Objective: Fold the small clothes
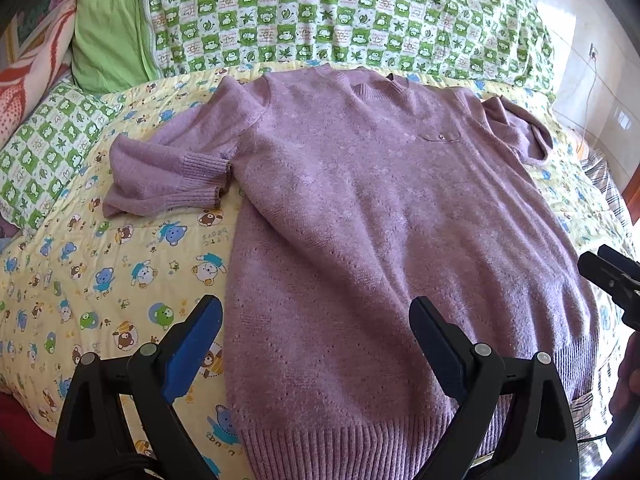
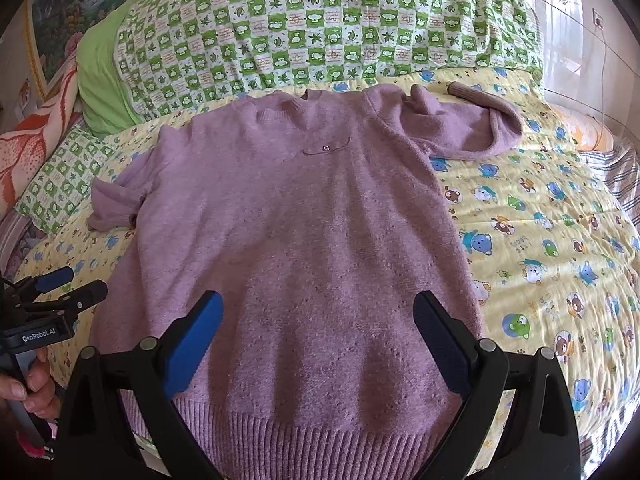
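A pink knit sweater (image 1: pixel 360 208) lies flat, front up, on a yellow cartoon-bear quilt (image 1: pixel 100 272), its ribbed hem nearest me and its collar far. It also shows in the right wrist view (image 2: pixel 304 240). Its left sleeve (image 1: pixel 168 180) is bent in beside the body. Its right sleeve (image 2: pixel 464 124) is bunched near the shoulder. My left gripper (image 1: pixel 316 344) is open and empty above the hem's left part. My right gripper (image 2: pixel 318 340) is open and empty above the hem's middle. Each gripper shows at the edge of the other's view, the right (image 1: pixel 612 280) and the left (image 2: pixel 60 288).
A green and white checked duvet (image 2: pixel 320 32) is piled across the far side of the bed. A green checked pillow (image 1: pixel 44 152) lies at the left. A white wall with a socket and cable (image 1: pixel 592 64) is at the right. A plaid cloth (image 2: pixel 616 176) lies by the right edge.
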Motion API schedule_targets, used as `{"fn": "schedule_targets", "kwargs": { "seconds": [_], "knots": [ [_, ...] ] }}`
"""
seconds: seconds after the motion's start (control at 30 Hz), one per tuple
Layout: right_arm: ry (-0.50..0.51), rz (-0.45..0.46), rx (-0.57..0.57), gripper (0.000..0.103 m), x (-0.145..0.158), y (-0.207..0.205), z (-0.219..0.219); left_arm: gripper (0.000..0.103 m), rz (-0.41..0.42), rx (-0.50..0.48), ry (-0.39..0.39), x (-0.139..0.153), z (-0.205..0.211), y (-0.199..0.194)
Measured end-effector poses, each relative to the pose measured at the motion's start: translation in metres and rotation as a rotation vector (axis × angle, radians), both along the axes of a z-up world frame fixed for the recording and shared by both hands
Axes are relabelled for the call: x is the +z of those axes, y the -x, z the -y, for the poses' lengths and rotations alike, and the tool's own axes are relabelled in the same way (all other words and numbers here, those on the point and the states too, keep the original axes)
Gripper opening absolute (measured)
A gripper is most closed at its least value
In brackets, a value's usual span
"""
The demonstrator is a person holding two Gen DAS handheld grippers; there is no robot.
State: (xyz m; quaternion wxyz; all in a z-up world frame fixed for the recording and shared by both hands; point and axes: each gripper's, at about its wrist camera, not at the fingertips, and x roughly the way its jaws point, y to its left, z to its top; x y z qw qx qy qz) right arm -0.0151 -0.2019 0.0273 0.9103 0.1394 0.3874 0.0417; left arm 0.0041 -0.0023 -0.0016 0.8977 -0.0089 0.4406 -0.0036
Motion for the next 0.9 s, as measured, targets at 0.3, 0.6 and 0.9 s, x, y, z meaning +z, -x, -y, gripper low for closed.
{"fn": "schedule_targets", "kwargs": {
  "seconds": [0.3,0.6,0.9],
  "knots": [
    [-0.002,0.000,-0.001,0.096,0.000,-0.001,0.000,0.095,-0.012,-0.002,0.013,-0.002,0.001,-0.004],
    [-0.008,-0.008,0.002,0.096,-0.001,-0.007,-0.002,0.095,-0.054,0.003,0.051,-0.002,0.001,-0.011],
    [-0.011,-0.018,0.002,0.096,-0.001,-0.016,0.001,0.095,-0.045,-0.010,0.052,0.000,0.008,-0.023]
  ]
}}
